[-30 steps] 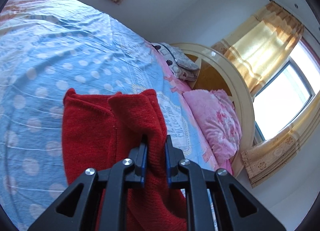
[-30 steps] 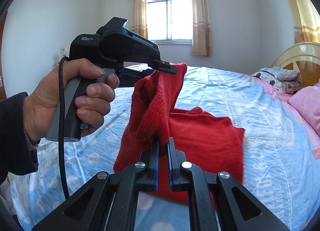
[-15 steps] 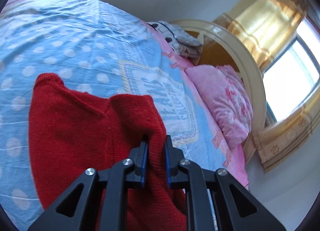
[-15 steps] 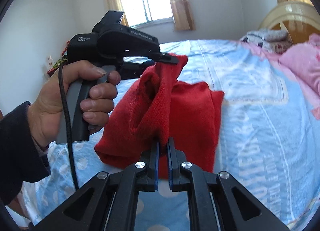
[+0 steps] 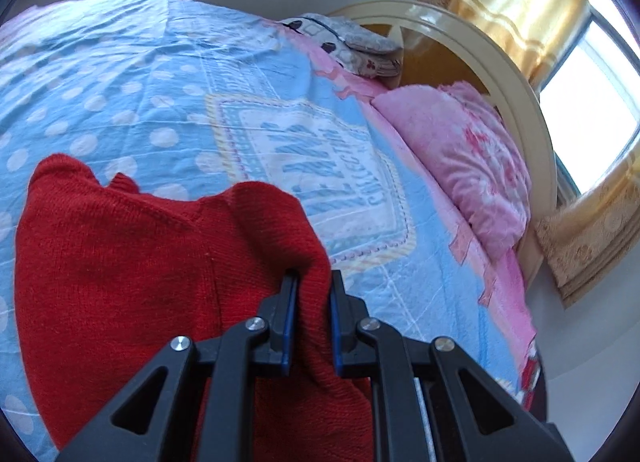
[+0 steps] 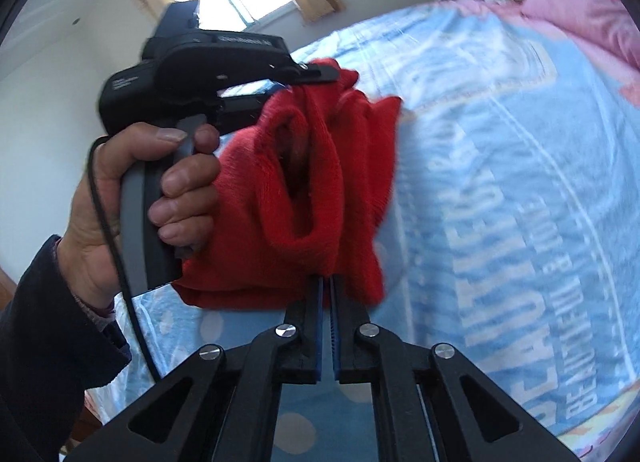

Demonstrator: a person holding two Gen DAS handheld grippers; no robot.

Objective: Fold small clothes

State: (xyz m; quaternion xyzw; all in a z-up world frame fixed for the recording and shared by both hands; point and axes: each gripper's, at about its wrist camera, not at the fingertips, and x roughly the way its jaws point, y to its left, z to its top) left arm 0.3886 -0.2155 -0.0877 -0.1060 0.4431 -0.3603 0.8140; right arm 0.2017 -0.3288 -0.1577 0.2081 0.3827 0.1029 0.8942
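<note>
A small red knit sweater (image 5: 120, 262) lies partly on the blue dotted bedspread (image 5: 140, 73), one side lifted and folding over the rest. My left gripper (image 5: 310, 282) is shut on a raised edge of it. In the right wrist view the sweater (image 6: 304, 189) hangs bunched between both grippers. My right gripper (image 6: 326, 286) is shut on its lower edge. The left gripper (image 6: 320, 75), held in a hand, pinches the upper edge just above the bed.
A pink pillow (image 5: 460, 165) and a grey patterned pillow (image 5: 356, 45) lie at the cream headboard (image 5: 500, 73). Gold curtains (image 5: 520, 1) hang by a window. The bed's right edge (image 5: 516, 302) drops to the floor.
Both grippers have carried the held sweater edge forward and down toward the bed, over the rest of the garment. Both views have tilted. The grips have not changed.
</note>
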